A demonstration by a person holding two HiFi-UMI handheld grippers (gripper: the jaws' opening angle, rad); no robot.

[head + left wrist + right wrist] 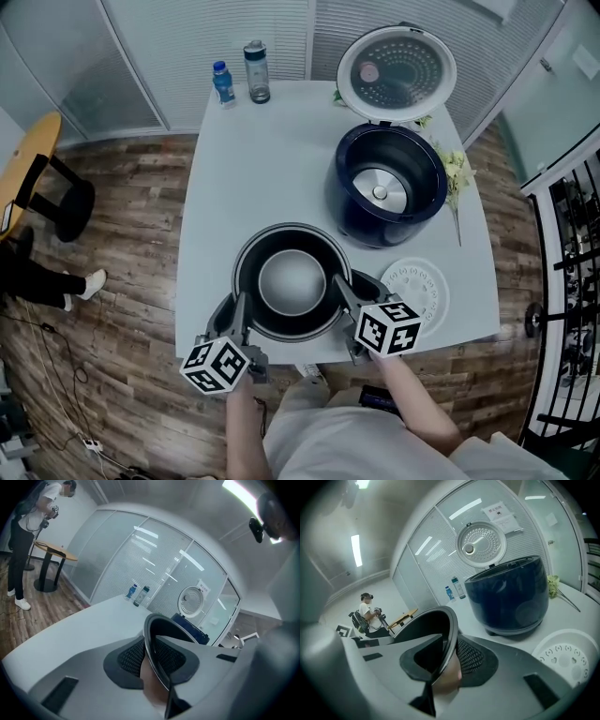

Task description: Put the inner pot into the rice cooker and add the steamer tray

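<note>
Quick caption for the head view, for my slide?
Left gripper and right gripper clamp the inner pot by its rim; open rice cooker beyond, steamer tray beside.

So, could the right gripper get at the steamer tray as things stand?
Probably not yet: the right gripper is clamped on the rim of the inner pot. The steamer tray lies uncovered on the table right beside it, so once the pot is released the way looks free.
</note>
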